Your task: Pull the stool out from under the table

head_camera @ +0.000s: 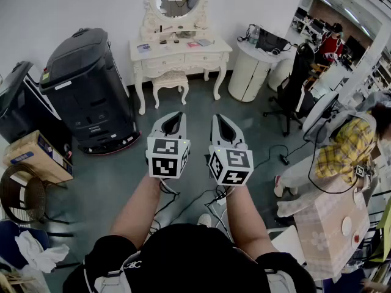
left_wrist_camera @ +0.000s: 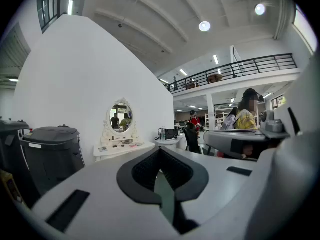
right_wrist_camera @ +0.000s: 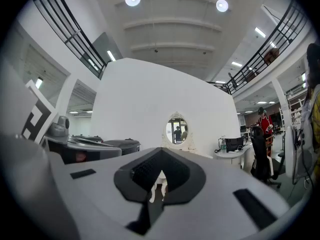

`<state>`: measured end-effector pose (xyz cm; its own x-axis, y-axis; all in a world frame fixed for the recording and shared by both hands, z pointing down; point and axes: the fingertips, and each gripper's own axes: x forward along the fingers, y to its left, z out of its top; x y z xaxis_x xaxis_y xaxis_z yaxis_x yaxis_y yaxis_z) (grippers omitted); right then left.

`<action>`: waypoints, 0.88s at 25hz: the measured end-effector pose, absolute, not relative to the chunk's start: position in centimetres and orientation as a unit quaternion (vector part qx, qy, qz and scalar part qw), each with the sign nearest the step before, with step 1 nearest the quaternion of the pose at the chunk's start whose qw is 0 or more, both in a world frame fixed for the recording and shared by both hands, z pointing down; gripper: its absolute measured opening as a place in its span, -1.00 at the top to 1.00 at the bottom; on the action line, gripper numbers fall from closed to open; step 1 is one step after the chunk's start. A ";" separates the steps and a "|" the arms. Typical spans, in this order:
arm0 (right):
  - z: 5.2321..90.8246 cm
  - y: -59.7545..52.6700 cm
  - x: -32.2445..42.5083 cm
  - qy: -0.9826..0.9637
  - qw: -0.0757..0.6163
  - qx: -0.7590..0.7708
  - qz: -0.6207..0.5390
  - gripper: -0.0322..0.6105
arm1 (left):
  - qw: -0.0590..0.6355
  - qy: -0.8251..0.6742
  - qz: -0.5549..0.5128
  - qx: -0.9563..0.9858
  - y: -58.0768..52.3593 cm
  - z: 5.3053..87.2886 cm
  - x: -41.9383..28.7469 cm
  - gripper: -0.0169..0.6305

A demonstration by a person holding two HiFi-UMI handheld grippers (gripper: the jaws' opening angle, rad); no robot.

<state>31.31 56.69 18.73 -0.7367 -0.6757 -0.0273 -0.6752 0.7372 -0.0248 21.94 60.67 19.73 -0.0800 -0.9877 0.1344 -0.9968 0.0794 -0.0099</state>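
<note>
Head view: black bin (head_camera: 85,84) beside table (head_camera: 183,58)

White wall (head_camera: 91,5) stands ahead, grey-green floor (head_camera: 110,188) below, big black bin (head_camera: 88,90) left, black office chair (head_camera: 299,78) right, and round ceiling lamps (left_wrist_camera: 204,26) glow above a railed mezzanine (left_wrist_camera: 240,69).

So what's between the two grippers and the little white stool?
No. In the head view, only bare grey floor lies between the left gripper, right gripper and the white carved stool.
</note>
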 end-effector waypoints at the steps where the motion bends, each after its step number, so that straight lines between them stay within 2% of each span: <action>1: 18.8 56.6 31.4 0.932 0.017 -0.362 -0.008 0.89 | 0.045 -0.733 0.050 0.677 60.6 19.7 22.0 0.94; 13: 19.2 54.8 32.5 0.929 0.034 -0.367 -0.021 0.88 | 0.049 -0.734 0.069 0.674 58.7 21.1 22.8 0.94; 22: 19.9 49.9 33.7 0.936 0.018 -0.349 -0.028 0.88 | 0.054 -0.747 0.073 0.659 54.1 21.2 24.3 0.94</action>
<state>33.70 49.87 19.93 -0.7553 -0.6552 -0.0140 -0.6533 0.7544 -0.0639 24.26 54.13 21.20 -0.1268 -0.9761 0.1765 -0.9918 0.1221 -0.0377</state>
